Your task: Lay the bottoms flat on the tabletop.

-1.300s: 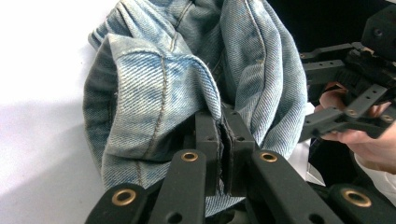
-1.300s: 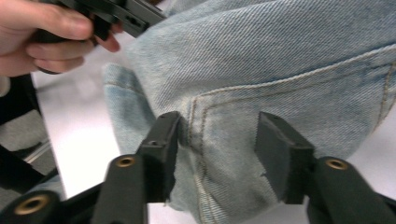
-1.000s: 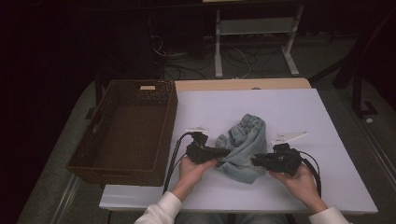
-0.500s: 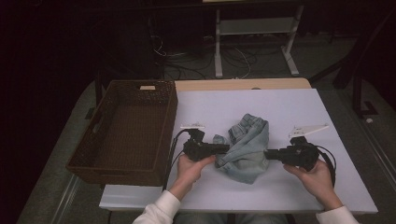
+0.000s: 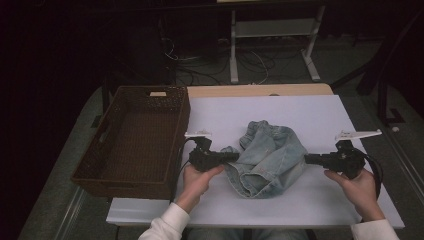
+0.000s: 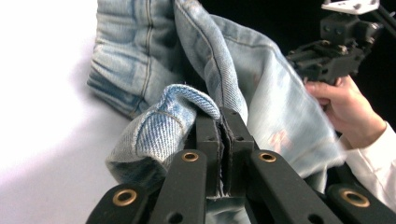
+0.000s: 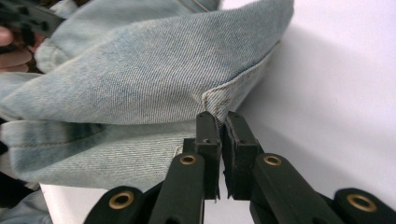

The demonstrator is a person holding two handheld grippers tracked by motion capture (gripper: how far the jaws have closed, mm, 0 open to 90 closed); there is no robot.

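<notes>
- Two claws are seen at work: left claw [image 5: 235,156] is clamped tight on a folded hem of the denim garment [image 5: 267,157], w/ cloth pinched between the jaws in the left gripper view [image 6: 223,122].
- Right claw [image 5: 309,159] is brought together too; in the right gripper view [image 7: 220,122] the jaws are seen closed, w/ their tips right at a stitched corner of the denim. Whether cloth is actually pinched there can't be told. Its jaws have just been closing.
- Each claw is held level by a hand: left hand [image 5: 194,181] at the garment's left edge, right hand [image 5: 356,186] off to the garment's right; white sleeves are seen at the bottom of the high view.
- Pale blue denim is bunched in a heap near the middle of the white worktop [image 5: 300,112], between the two claws, resting on the surface, w/ the left edge lifted slightly by the left claw.
- Seams, a cuff or waistband & a faded wash are seen on the fabric in both gripper views.
- Brown woven basket [image 5: 95,170] is set on the worktop's left side, near the left hand, apart from the denim.
- Beyond the worktop, a dark floor w/ cables & a white metal frame [image 5: 272,30] is seen.
</notes>
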